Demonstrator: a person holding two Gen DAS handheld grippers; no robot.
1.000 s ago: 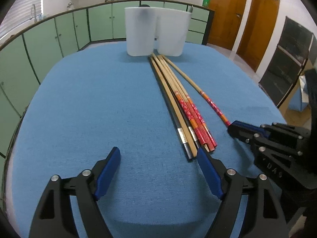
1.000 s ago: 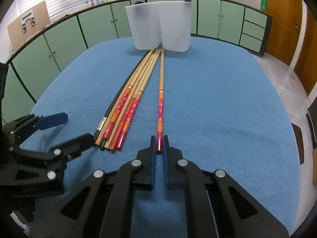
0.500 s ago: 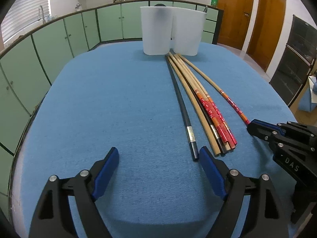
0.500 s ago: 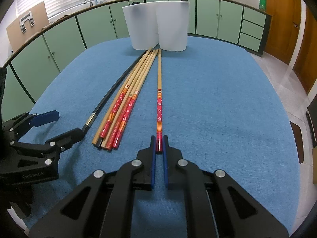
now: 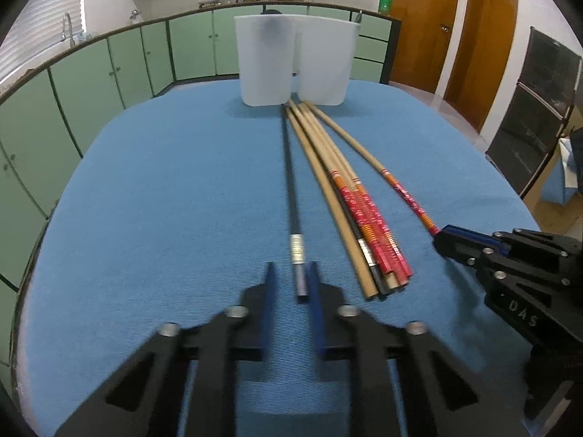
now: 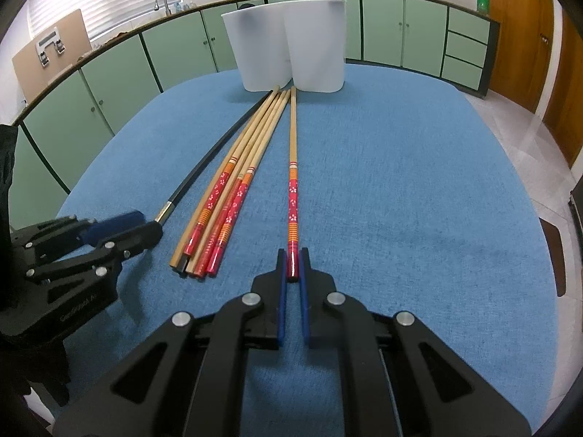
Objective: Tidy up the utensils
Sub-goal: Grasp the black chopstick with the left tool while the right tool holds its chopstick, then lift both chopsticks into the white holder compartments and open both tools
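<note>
Two chopsticks pinched now: one per gripper, so both hands are loaded.

Left wrist view: the left gripper (image 5: 291, 284) has just snapped from wide spread to nearly closed, and its fingers (image 5: 316, 291) now pinch the near end of the black chopstick (image 5: 289, 182), which a moment ago lay loose between open fingers.

Black chopstick spot: flat on the blue desk (image 5: 164, 200), pulled slightly apart from the bundle of chopsticks (image 5: 349, 211), far tip near the white holder (image 5: 291, 62).

Right wrist view: no change, the right gripper (image 6: 292, 266) is clamped on the end of the single red-patterned chopstick (image 6: 292, 182), which lies just beside the bundle.

What it means: grab looks done on both sides, so I'd guess lifting them toward the holder comes next.
</note>
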